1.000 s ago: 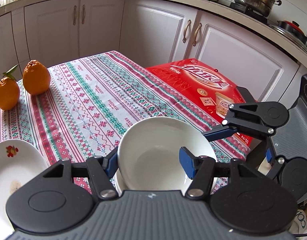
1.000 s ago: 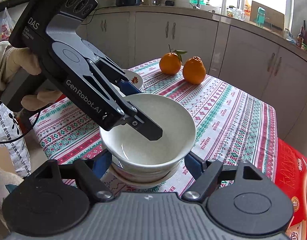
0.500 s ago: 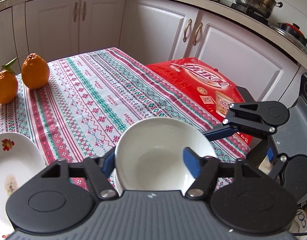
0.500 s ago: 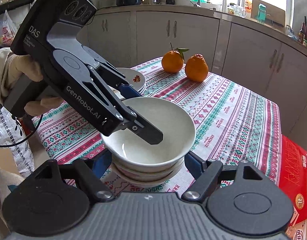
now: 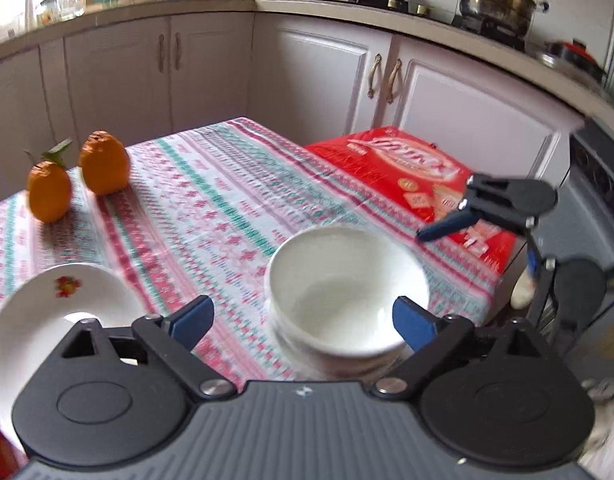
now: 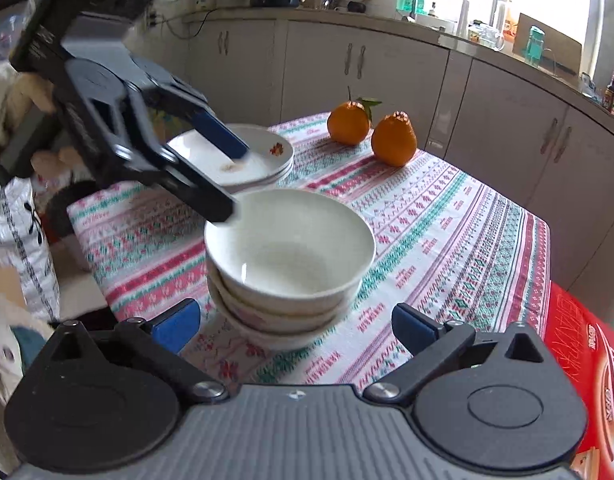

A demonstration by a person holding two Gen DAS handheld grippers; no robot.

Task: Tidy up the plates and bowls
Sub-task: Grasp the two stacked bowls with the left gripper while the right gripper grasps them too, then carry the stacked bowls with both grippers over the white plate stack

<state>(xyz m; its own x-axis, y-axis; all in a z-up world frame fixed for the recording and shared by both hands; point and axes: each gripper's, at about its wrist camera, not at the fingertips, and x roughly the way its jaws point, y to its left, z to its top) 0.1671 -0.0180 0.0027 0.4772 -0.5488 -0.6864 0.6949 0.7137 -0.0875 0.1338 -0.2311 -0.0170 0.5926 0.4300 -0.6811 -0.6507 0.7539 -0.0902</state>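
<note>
Left claw (image 5: 303,320): spread wide, holding nothing; matte black linkages with flat blue pads. In the right wrist view it hangs above and to the left of the bowls (image 6: 289,254), one finger tip right at the top bowl's rim; whether it touches is unclear.
Right claw (image 6: 295,326): spread wide, empty; same black arms, blue rectangular pads either side of the bowl stack without touching it.
Bowls: glossy white ceramic, round and deep, nested three high; lower ones show a faint reddish pattern on the outer wall. They sit on the cloth (image 6: 447,240) just ahead of the right claw, between its fingers; in the left wrist view they lie ahead, toward its right finger (image 5: 413,326).
Plates (image 6: 267,160): shallow white glazed dishes, stacked, small fruit print near the rim; beyond the bowls, under the left claw.
Cloth: woven-look, striped in red, green and white geometric bands, flat over the table.
Oranges (image 6: 373,128): two, pebbled skin, one with stem and leaf; far side of the cloth, side by side.
Box (image 5: 415,184): flat red printed carton, glossy, beside the table edge, under the right claw's tip in the left wrist view.
</note>
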